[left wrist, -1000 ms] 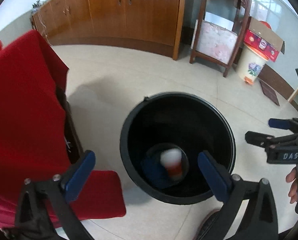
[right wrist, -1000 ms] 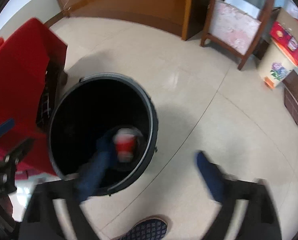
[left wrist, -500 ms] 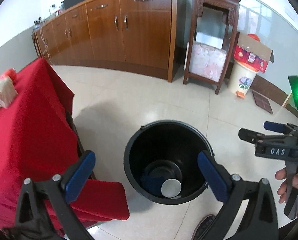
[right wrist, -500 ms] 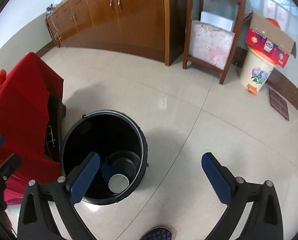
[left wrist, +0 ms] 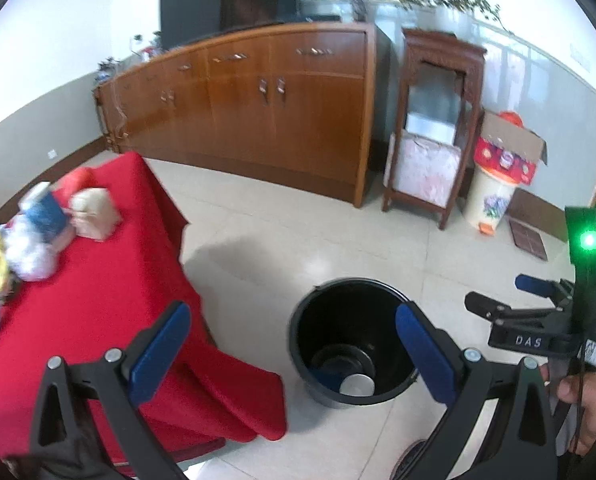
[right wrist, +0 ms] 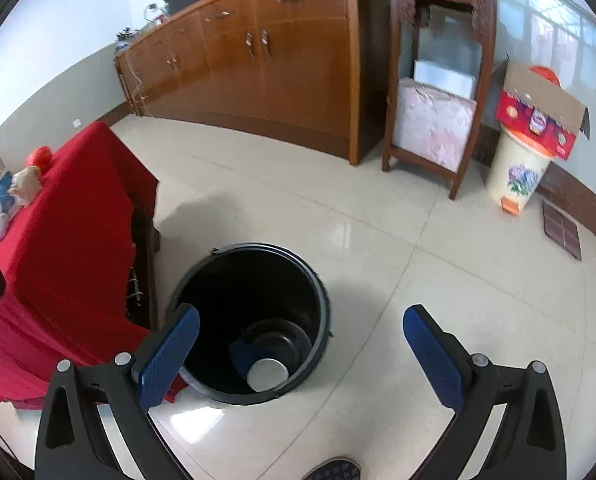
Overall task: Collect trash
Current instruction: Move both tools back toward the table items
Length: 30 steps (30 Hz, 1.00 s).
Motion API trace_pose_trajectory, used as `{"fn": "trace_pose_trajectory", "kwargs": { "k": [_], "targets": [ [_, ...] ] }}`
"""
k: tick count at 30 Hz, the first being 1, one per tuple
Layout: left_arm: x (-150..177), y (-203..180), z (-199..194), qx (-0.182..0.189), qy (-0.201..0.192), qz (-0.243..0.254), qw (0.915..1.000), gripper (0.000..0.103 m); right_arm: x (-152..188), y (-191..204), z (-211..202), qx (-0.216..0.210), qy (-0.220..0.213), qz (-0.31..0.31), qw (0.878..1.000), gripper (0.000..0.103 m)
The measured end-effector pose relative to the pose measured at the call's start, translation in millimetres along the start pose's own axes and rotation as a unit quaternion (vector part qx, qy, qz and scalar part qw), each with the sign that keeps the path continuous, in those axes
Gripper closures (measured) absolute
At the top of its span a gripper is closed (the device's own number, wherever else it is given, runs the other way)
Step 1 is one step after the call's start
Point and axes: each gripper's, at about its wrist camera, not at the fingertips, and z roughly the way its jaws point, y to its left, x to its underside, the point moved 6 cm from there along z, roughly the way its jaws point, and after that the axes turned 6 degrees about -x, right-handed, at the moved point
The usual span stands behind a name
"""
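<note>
Both grippers, left gripper (left wrist: 290, 356) and right gripper (right wrist: 301, 356), gape empty above the black bin (right wrist: 250, 324). Remaining trash (left wrist: 34, 232) sits on the red counter (left wrist: 98, 280); a hasty grab could scatter that loose heap.

1. My left wrist view looks down and forward over the red-draped bench (left wrist: 110, 280), the black bin (left wrist: 317, 344) near below.
2. My right wrist view sits right of it, almost above that bin (right wrist: 317, 304).
3. Both share bin, bench, wooden cabinet (left wrist: 258, 120).
</note>
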Motion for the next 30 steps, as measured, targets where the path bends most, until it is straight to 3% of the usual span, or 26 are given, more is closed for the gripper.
{"fn": "trace_pose_trajectory", "kwargs": {
  "k": [8, 16, 20, 27, 30],
  "targets": [
    [10, 75, -47, -0.058, -0.036, -0.043, 0.9967, 0.000, -10, 88, -39, -0.062, -0.058, -0.050, 0.995, 0.000],
    [26, 182, -81, -0.133, -0.065, -0.111, 0.9827, 0.000, -11, 206, -54, -0.161, -0.081, -0.123, 0.976, 0.000],
    [41, 233, -87, -0.176, -0.059, -0.141, 0.9724, 0.000, -14, 254, -48, -0.156, -0.064, -0.157, 0.973, 0.000],
    [62, 308, -83, -0.245, -0.052, -0.187, 0.9498, 0.001, -23, 320, -40, -0.168, -0.077, -0.201, 0.962, 0.000],
    [68, 324, -70, -0.241, -0.035, -0.198, 0.9496, 0.001, -32, 336, -27, -0.168, -0.072, -0.213, 0.960, 0.000]
  ]
}}
